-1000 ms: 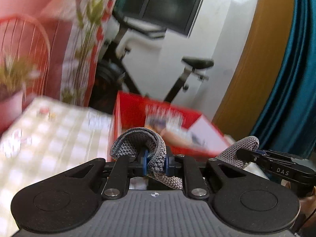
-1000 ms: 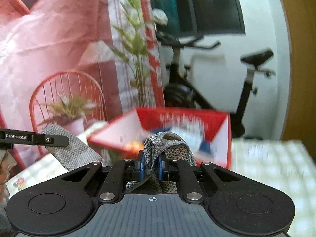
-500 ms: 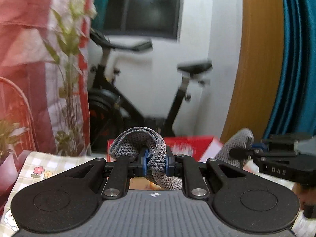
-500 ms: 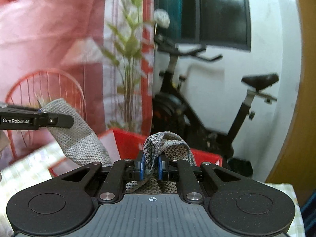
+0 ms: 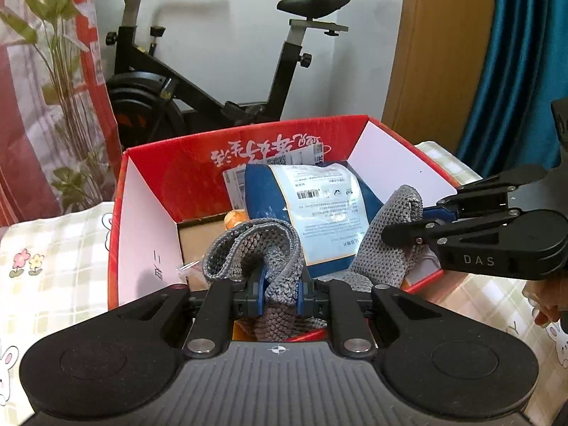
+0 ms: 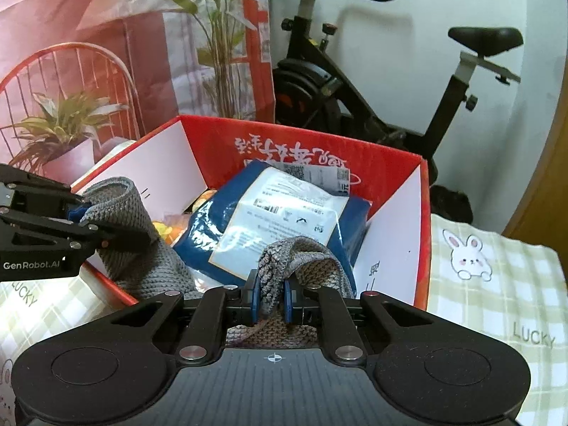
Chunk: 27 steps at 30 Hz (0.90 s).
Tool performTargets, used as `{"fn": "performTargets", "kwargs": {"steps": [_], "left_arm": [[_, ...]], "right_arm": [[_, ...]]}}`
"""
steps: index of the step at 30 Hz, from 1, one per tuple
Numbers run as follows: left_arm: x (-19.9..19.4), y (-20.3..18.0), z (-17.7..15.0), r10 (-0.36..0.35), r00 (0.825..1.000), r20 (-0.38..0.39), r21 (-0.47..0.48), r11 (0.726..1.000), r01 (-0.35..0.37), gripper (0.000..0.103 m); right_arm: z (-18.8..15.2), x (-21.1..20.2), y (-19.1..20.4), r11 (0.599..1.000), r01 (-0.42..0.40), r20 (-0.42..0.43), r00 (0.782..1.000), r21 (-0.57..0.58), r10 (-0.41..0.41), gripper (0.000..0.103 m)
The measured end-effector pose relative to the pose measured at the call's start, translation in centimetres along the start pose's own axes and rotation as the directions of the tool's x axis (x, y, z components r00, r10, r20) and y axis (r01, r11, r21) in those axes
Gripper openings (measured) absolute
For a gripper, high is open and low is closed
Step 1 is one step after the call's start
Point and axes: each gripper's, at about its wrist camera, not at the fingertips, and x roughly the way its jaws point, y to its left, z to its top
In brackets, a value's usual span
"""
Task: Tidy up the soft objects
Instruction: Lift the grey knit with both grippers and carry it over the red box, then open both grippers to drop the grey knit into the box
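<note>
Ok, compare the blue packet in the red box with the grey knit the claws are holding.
The packet is glossy blue plastic with a white printed label; the knit is matte, grey and unlabelled. The packet lies inside the box; the knit is pinched by the left claw and the right claw, spanning the box's near edge. Both look soft.

- Table covered by a pale green-and-cream checked cloth (image 6: 497, 294) with bunny prints and the word "LUCKY".
- Red cardboard box (image 5: 142, 213), top open, stands directly on the cloth.
- Cloth extends both left and right of the box.
</note>
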Motion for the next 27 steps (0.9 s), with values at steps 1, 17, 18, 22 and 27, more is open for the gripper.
{"fn": "performTargets", "kwargs": {"steps": [1,17,18,22,27], "left_arm": [[0.1,0.2,0.0,-0.002,1.0,-0.002,-0.008,1.0,0.002,0.017],[-4.0,1.2,2.0,0.131,0.983,0.127,-0.087,0.989,-0.121,0.095],[-4.4,1.3,2.0,0.136,0.982,0.134,-0.091,0.988,-0.125,0.096],[-6.1,1.0,1.6,0.156,0.976,0.152,-0.099,0.985,-0.142,0.103],[-7.7,0.3,0.3,0.185,0.97,0.155,-0.108,0.98,-0.17,0.103]], "right_arm": [[0.0,0.1,0.0,1.0,0.001,-0.004,1.0,0.004,-0.001,0.012],[0.9,-2.9,0.9,0.983,0.164,0.116,0.981,-0.08,-0.154,0.086],[0.9,-3.3,0.9,0.983,0.167,0.127,0.98,-0.081,-0.156,0.093],[0.5,-4.9,1.2,0.988,0.138,0.161,0.979,-0.066,-0.126,0.103],[-0.9,-7.2,1.5,0.992,0.123,0.219,0.969,-0.018,-0.116,0.103]]}}
